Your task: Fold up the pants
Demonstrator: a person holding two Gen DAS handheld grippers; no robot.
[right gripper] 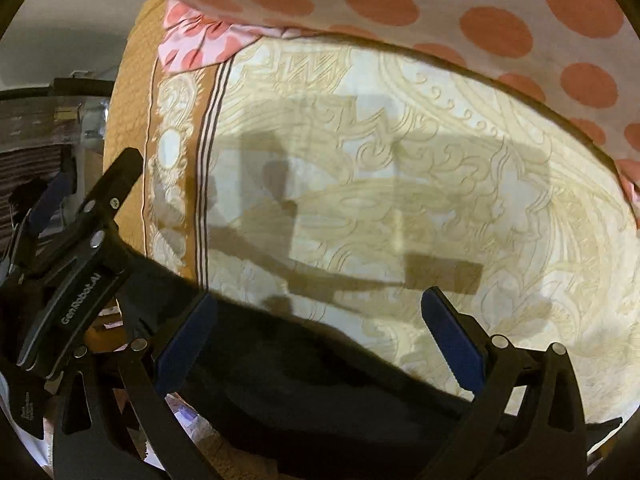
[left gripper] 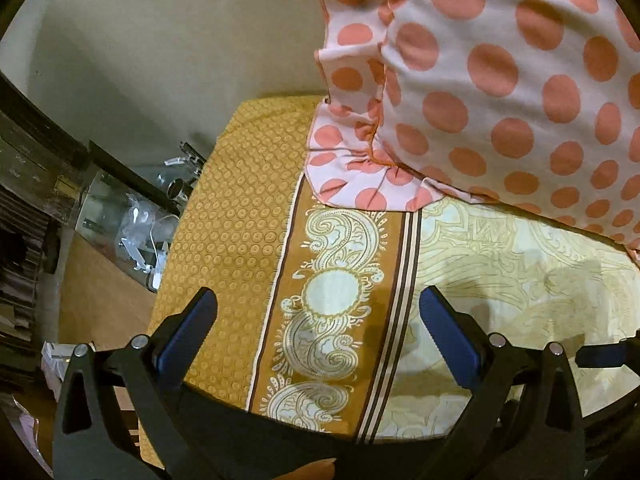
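A dark garment, the pants (right gripper: 304, 392), lies at the near edge of the bed, seen in the right wrist view between my right gripper's fingers, and as a dark strip in the left wrist view (left gripper: 256, 440). My left gripper (left gripper: 318, 320) is open and empty above the patterned bedsheet (left gripper: 336, 292). My right gripper (right gripper: 318, 320) is open and empty just above the pants' far edge. The left gripper also shows at the left of the right wrist view (right gripper: 80, 216).
A large pillow with orange polka dots (left gripper: 500, 80) leans at the head of the bed, also in the right wrist view (right gripper: 440, 4). Left of the bed are a glass table with clutter (left gripper: 132, 216), the floor and a plain wall (left gripper: 160, 40).
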